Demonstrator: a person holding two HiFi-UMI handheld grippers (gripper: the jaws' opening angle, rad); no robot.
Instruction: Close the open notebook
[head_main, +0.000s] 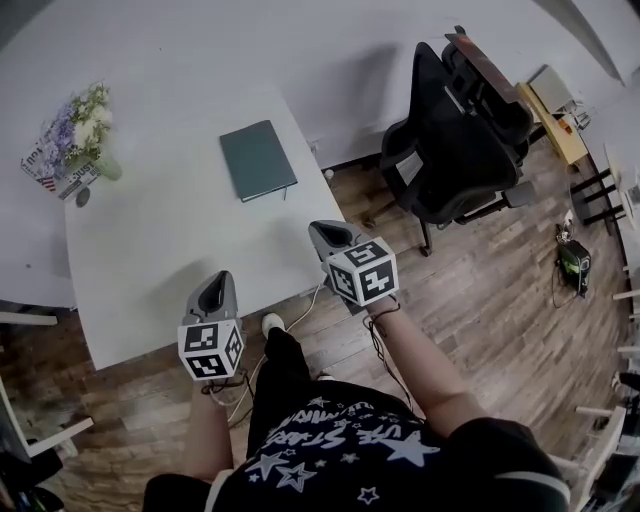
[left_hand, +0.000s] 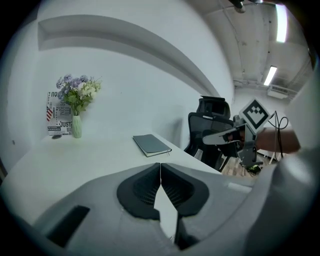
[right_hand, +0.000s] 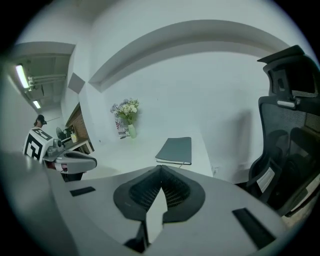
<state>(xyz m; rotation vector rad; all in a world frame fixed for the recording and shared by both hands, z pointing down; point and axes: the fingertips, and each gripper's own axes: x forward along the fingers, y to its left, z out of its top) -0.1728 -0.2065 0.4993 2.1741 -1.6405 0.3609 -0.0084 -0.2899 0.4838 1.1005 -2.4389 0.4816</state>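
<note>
1. Head view: the notebook (head_main: 258, 159) lies closed, dark green cover up, flat on the white table (head_main: 150, 250), towards its far right side.
2. Head view: a vase (head_main: 105, 168) of flowers (head_main: 85, 118) stands at the table's far left, with a printed card (head_main: 55, 170) just beside it, well apart from the notebook.
3. Head view: the left gripper (head_main: 221, 278) is held over the table's near edge, and the right gripper (head_main: 322, 230) is at the table's near right corner. Both are in the air, well apart from the notebook, and touch nothing.
4. Head view: a black office chair (head_main: 455, 140) stands on the wood floor (head_main: 480, 300) to the right of the table.
5. Left gripper view: the 2 fingers are pressed together with nothing between them. Beyond them the closed notebook rests on the table, the vase stands far to the left, and the right gripper shows at the right in front of the chair.
6. Right gripper view: its 2 fingers also meet, tip against tip, and hold nothing. The notebook lies straight ahead on the table, shut, with the vase farther back. The left gripper shows at the left edge and the chair fills the right side.
</note>
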